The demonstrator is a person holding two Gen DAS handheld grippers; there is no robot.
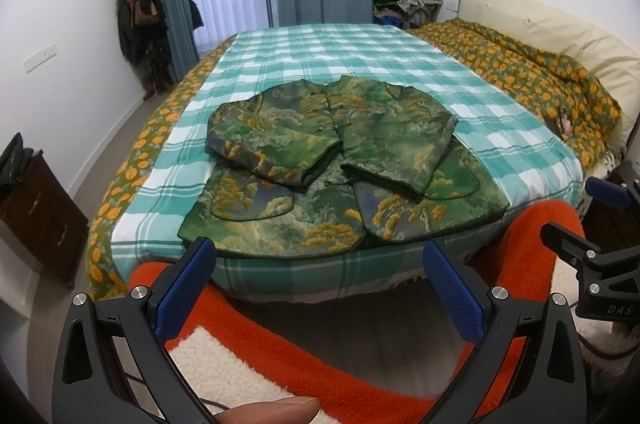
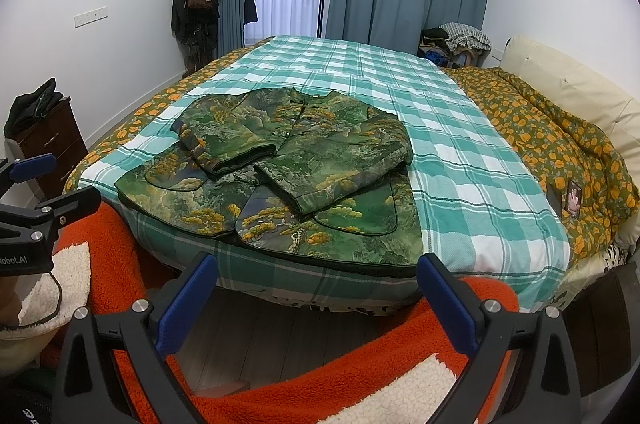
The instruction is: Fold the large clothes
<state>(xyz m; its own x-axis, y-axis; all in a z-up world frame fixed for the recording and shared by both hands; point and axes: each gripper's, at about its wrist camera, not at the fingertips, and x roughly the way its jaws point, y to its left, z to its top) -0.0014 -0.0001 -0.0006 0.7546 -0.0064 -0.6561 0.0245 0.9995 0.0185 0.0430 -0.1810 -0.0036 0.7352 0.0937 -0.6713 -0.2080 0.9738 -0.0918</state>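
The left gripper [image 1: 320, 288] hangs with its blue-padded jaws spread apart and empty, drawn back from the near edge of the bed. Ahead, the green-and-gold landscape-print padded jacket [image 1: 336, 160] lies front-up on the teal-and-white checked bedspread [image 1: 360, 64], both sleeves crossed over its chest, likely so the hem folds up next. The right gripper [image 2: 316, 292] likewise gapes wide, holding nothing.

black claw [image 1: 320, 288] frames, blue textured pads [image 1: 452, 294], silver screws, orange fleece sleeves [image 2: 360, 384] with cream lining
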